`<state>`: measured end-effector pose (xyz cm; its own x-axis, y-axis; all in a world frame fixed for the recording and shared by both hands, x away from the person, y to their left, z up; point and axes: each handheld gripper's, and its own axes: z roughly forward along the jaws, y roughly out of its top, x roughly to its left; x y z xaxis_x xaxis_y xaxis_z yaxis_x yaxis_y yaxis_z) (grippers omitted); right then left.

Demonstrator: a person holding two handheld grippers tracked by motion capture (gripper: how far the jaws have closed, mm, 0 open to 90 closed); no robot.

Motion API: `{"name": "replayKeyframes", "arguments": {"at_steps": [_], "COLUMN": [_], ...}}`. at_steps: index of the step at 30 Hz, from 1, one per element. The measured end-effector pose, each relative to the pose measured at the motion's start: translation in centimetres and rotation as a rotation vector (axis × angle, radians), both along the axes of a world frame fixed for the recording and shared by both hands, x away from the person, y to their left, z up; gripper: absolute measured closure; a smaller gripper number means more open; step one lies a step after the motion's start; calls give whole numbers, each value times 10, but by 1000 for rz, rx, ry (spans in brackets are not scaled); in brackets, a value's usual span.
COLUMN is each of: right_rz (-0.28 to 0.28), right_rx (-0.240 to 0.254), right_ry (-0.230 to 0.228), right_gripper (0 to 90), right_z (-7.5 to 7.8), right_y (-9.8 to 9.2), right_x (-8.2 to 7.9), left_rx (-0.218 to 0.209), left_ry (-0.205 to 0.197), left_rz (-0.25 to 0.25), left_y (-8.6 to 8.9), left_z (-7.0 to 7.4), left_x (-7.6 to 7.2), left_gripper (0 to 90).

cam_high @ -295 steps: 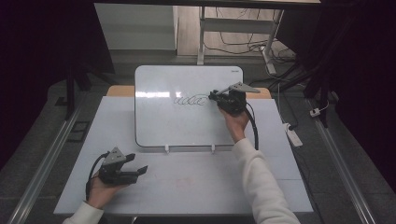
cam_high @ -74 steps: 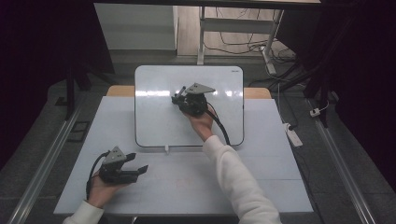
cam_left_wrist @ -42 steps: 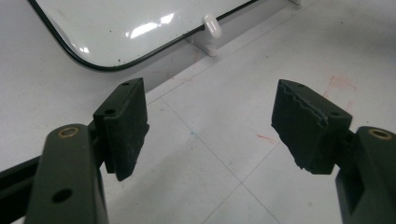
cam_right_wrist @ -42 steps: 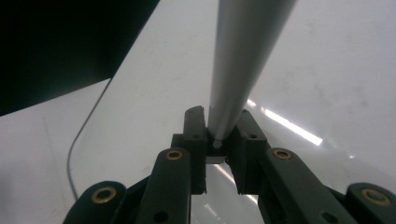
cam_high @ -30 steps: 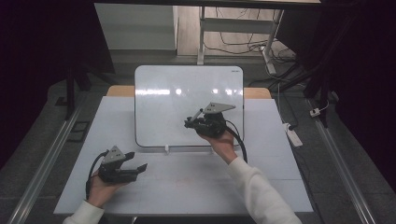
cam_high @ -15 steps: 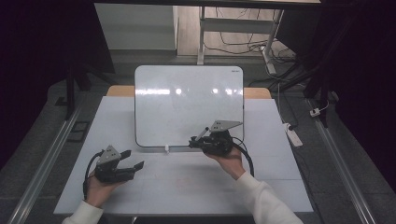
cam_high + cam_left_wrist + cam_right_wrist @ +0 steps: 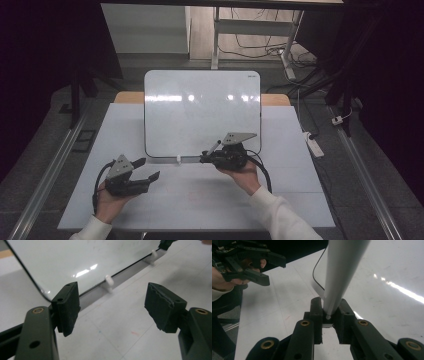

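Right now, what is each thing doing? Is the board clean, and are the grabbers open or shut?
Whiteboard: lying flat on the table, wiped clean, only faint smudges.
Right gripper: shut on a grey stick-like tool, at the board's near edge.
Left gripper: open, nothing between its jaws, just above the table.
White clips: sitting along the board's near edge.

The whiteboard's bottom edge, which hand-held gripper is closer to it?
Right. The right hand-held gripper sits at the whiteboard bottom edge, holding a marker. The left hand-held gripper rests lower on the table, apart from it.
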<state>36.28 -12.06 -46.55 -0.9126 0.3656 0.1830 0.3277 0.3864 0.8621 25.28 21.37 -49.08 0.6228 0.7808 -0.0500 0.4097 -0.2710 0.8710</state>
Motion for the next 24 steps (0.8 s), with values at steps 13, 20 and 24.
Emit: {"name": "replayKeyframes", "arguments": {"at_steps": [13, 20, 24], "right_rz": [14, 24, 24], "right_rx": [-9, 1, 7], "right_ry": [48, 64, 82], "right_gripper": [768, 769, 768], "right_z": [-10, -11, -12], "right_y": [11, 14, 15], "right_x": [0, -1, -1], "left_rx": [-10, -30, -33], "left_ry": [-107, -108, -95], "left_rz": [-140, -183, -210], "left_y": [-50, -76, -89], "left_z": [43, 54, 55], "left_x": [15, 36, 46], "left_gripper": [321, 328, 333]}}
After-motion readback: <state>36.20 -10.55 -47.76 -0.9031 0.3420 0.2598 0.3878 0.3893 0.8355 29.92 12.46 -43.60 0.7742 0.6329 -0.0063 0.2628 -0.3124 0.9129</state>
